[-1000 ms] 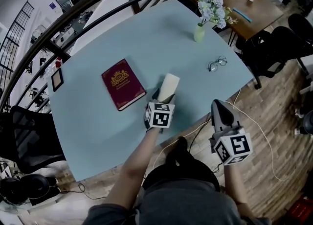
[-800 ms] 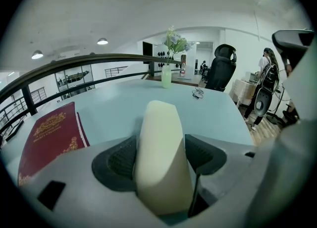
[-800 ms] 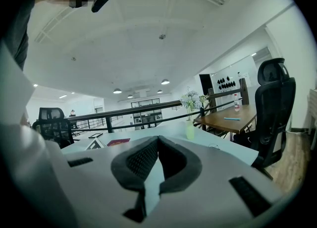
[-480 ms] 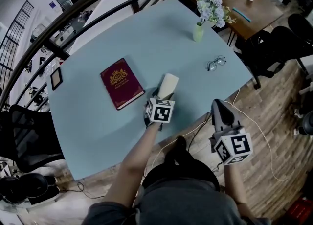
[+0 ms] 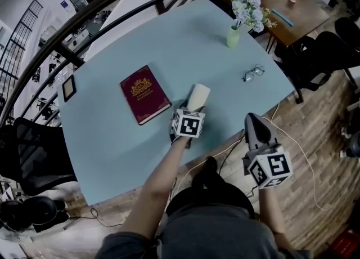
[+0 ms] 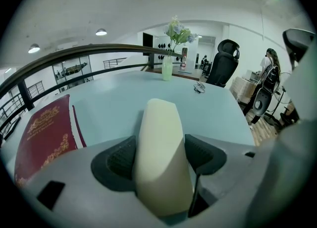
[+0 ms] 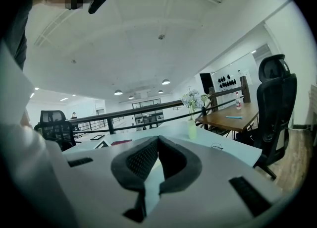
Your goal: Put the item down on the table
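The cream rounded block (image 5: 198, 95) is plain; the dark red hardcover book (image 5: 144, 93), centre left, carries gold ornament; the table (image 5: 185, 38) is pale blue.

Pale blue table (image 5: 169, 44): red book (image 5: 144, 94) left of centre; spectacles (image 5: 251, 74) near right edge; flower vase (image 5: 233, 38) far right; dark-framed panel (image 5: 68, 88) at left edge.

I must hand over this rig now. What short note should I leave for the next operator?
Left claw: shut on the cream item, held over the table, just right of the red book.
Right claw: shut, empty, off the table's near edge.
Done: the item is over a bare spot; I cannot tell if it touches.
Left: lower it onto the table, open the claw, back away.
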{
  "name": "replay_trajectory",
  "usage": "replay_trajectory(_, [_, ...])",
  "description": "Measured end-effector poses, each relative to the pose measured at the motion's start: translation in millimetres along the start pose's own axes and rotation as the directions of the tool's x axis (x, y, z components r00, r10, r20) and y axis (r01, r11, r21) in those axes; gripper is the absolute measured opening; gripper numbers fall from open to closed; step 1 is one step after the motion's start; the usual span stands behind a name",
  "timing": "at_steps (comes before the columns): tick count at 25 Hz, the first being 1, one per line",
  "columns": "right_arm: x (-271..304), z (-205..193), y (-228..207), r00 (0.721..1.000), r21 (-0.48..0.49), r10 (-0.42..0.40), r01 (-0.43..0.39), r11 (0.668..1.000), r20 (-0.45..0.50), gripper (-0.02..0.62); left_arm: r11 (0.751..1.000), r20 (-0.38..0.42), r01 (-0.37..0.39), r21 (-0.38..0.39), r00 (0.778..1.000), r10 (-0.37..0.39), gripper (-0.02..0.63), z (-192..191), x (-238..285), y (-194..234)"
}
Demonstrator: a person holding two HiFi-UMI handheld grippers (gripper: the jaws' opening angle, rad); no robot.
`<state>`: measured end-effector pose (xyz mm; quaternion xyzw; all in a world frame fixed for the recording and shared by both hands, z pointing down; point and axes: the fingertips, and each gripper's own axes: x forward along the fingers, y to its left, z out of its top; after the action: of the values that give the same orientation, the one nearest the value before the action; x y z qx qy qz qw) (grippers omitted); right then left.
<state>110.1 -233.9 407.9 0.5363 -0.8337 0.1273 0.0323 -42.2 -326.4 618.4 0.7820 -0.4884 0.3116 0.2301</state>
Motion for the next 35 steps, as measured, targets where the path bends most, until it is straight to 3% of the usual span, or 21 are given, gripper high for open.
replay_trajectory(11, [-4.2, -2.8, 4.7, 1.000, 0.017, -0.006, 0.006, 1.000, 0.010, 0.003, 1.000, -0.021, 0.011, -0.017, 1.000, -0.011, 0.310, -2.7, 2.1, 3.0])
replay_trajectory(17, [-9.5, -2.0, 5.2, 1.000, 0.012, -0.010, 0.010, 1.000, 0.010, 0.003, 1.000, -0.010, -0.003, 0.026, 1.000, 0.004, 0.313, 0.8, -1.0, 1.5])
replay_trajectory(24, [-12.3, -0.2, 4.0, 1.000, 0.010, -0.014, 0.014, 1.000, 0.014, 0.003, 0.998, 0.093, -0.038, 0.042, 0.995, 0.034, 0.311, 22.9, -22.9, -1.9])
replay_trajectory(29, [-11.5, 3.5, 1.5, 1.000, 0.011, -0.018, 0.018, 1.000, 0.026, 0.003, 0.999, 0.149, -0.007, 0.038, 0.989, 0.001, 0.311, 32.5, -42.5, -7.2])
replay_trajectory(35, [-10.6, 10.1, -2.4, 0.998, 0.009, -0.028, 0.027, 1.000, 0.048, 0.003, 0.999, 0.274, -0.009, 0.046, 0.962, -0.004, 0.278, 60.2, -83.0, -8.2])
